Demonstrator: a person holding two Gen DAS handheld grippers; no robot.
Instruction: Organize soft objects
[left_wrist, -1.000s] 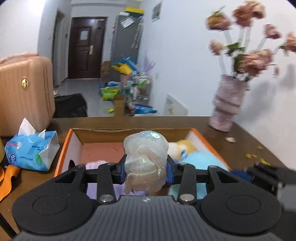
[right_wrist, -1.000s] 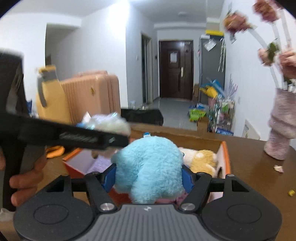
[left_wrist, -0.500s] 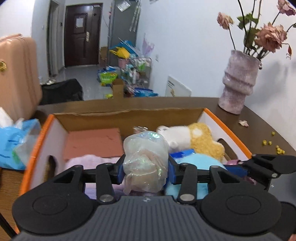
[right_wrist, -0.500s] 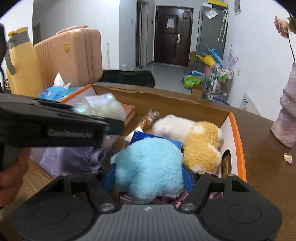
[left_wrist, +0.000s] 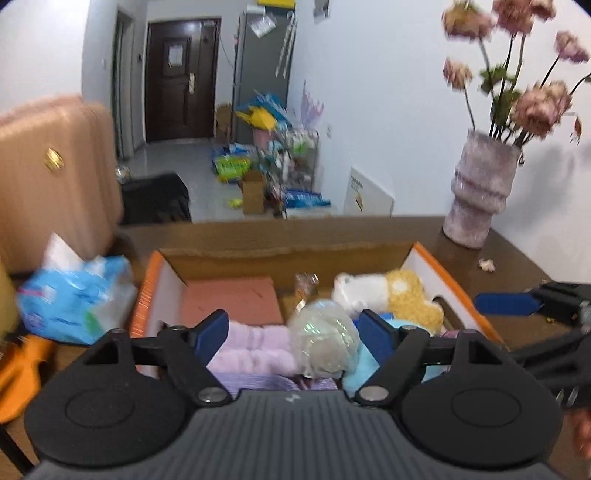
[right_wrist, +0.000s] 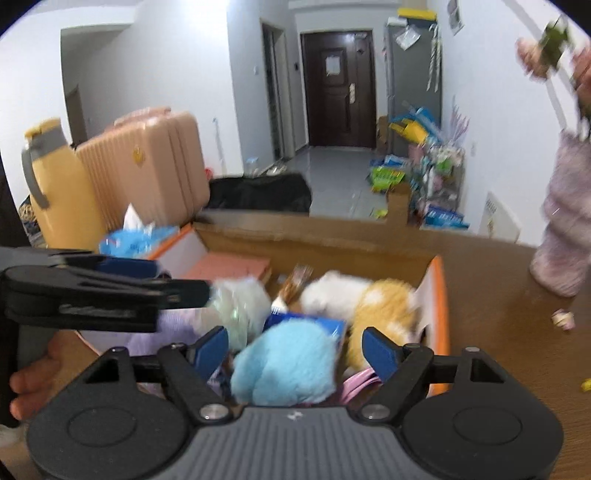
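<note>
An orange-rimmed cardboard box (left_wrist: 147, 284) holds soft things. My left gripper (left_wrist: 293, 332) hangs over its near end with its jaws opening. A clear bag of pale fluff (left_wrist: 325, 347) lies between them on a lilac towel (left_wrist: 255, 347), free of the left pad and close by the right one. My right gripper (right_wrist: 295, 350) is opening too. The blue plush (right_wrist: 288, 362) sits between its pads with a gap on each side. A white and yellow plush (right_wrist: 373, 306) lies further back in the box. The left gripper's fingers (right_wrist: 177, 291) reach in from the left.
A blue tissue pack (left_wrist: 74, 295) and a pink suitcase (left_wrist: 48, 177) stand left of the box, with a yellow jug (right_wrist: 59, 184) beside them. A vase of flowers (left_wrist: 480, 192) stands on the brown table at the right. A hand (right_wrist: 33, 380) holds the left gripper.
Both grippers have opened and let go: the bagged fluff and the blue plush now rest in the box. Both cameras have drawn back a little from the box.
</note>
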